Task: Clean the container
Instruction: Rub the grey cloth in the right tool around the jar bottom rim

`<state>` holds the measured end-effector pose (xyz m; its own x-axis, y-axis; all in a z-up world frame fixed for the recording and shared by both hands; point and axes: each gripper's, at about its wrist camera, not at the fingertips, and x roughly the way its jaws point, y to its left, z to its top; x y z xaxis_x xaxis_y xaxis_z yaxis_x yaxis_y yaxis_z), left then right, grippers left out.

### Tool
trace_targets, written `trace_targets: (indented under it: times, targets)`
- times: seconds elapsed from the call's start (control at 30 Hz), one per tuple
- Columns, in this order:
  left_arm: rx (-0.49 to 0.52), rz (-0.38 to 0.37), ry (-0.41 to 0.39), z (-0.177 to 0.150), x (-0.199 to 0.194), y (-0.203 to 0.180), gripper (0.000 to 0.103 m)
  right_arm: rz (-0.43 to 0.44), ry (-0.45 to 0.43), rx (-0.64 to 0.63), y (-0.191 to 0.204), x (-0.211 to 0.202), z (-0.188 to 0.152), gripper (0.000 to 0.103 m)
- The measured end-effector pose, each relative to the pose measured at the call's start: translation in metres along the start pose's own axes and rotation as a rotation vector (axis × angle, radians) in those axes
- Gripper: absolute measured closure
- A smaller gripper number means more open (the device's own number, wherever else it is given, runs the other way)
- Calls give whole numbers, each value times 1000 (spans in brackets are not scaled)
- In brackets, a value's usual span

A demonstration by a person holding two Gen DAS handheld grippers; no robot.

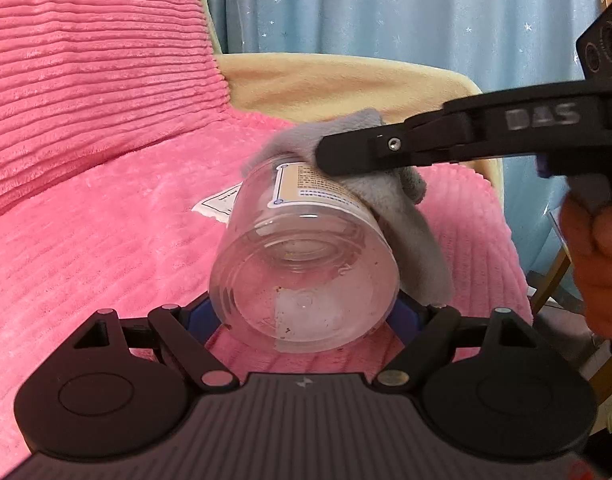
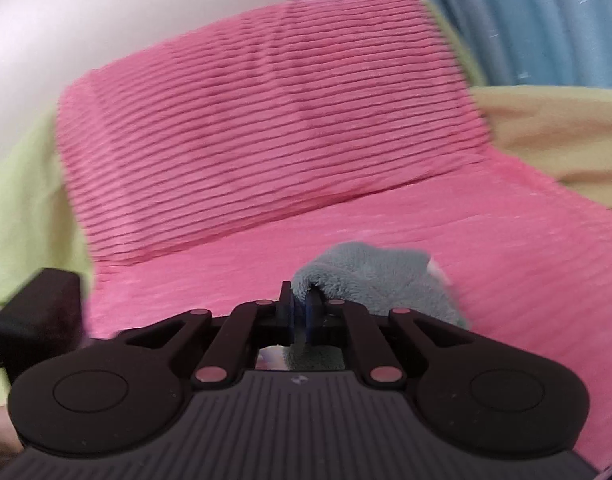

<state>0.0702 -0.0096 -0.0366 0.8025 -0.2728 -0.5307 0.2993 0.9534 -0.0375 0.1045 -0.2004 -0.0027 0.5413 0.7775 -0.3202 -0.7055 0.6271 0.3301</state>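
- Clear plastic jar with printed label [image 1: 306, 264]: clamped in left gripper [image 1: 304, 312], above pink ribbed blanket [image 1: 106, 220]; blue starred curtain [image 1: 385, 12] behind.
- Right gripper [image 2: 300, 312]: pinched tight on grey fleece cloth [image 2: 369, 280], pressing jar's side.

Around the clear jar [image 1: 306, 272], the pink blanket [image 1: 106, 240] lay open to its left, while the grey cloth [image 1: 409, 240] and right tongs [image 1: 345, 156] blocked its right and top, and the ribbed pink cushion [image 1: 86, 80] walled off the space behind-left.
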Motion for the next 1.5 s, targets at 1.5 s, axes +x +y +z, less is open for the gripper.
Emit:
trace_targets:
  times: [1.5]
  targets:
    - [189,32,-53,-2,-6,-29,15,-85,-40,37,-10,1,0,101]
